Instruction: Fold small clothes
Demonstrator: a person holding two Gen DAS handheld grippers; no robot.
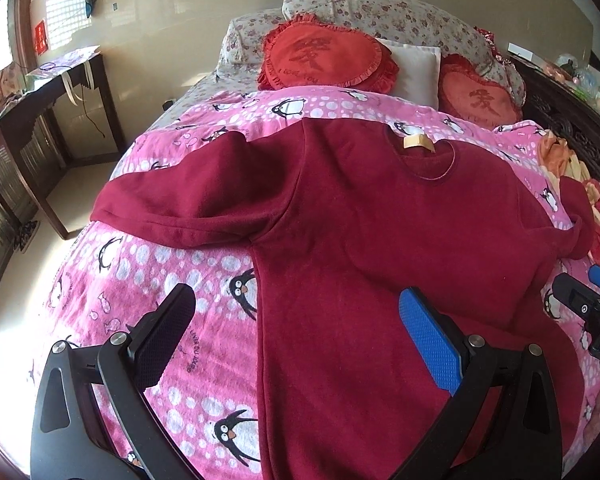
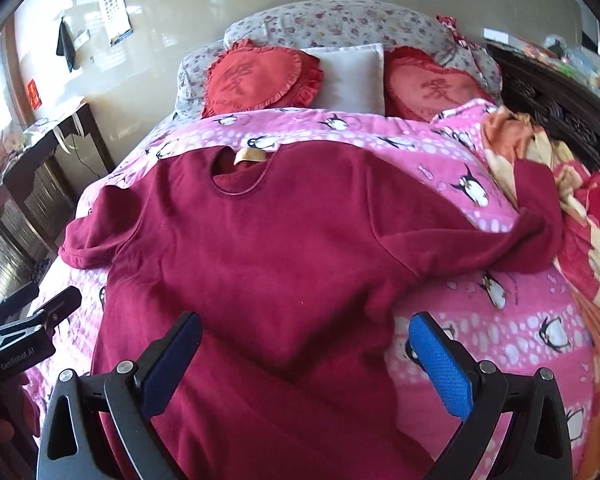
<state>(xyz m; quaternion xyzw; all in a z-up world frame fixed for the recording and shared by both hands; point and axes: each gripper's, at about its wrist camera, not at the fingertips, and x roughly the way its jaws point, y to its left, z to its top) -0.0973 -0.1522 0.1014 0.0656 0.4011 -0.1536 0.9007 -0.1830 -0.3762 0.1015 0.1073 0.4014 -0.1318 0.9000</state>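
Nearest my left camera, the left gripper (image 1: 296, 336) hangs over the lower part of the dark red sweater (image 1: 380, 240), its black pad and blue pad spread wide apart with nothing between them. I see one finger above the pink penguin blanket (image 1: 148, 280) and the other above the sweater's body. My right gripper (image 2: 306, 350) stands the same way, its pads wide apart and holding nothing, one over the sweater's hem area and the other over the blanket just beside the sweater's right edge. Each gripper shows at the edge of the other's view.

The sweater lies flat and face up on the blanket, neck hole toward the pillows, a tan label (image 2: 250, 156) showing inside the collar. I see the left sleeve (image 1: 172, 208) stretched out sideways toward the bed's edge. The right sleeve (image 2: 500, 240) runs out the other way and bends up against a bunched orange and red floral quilt (image 2: 572, 208). The body has a soft crease low on the right side.

At the head of the bed I see two red heart cushions (image 2: 256, 80) with a white pillow (image 2: 352, 76) between them, leaning on a floral bolster (image 2: 340, 20). A dark wooden desk (image 1: 60, 120) stands by the wall on the left.
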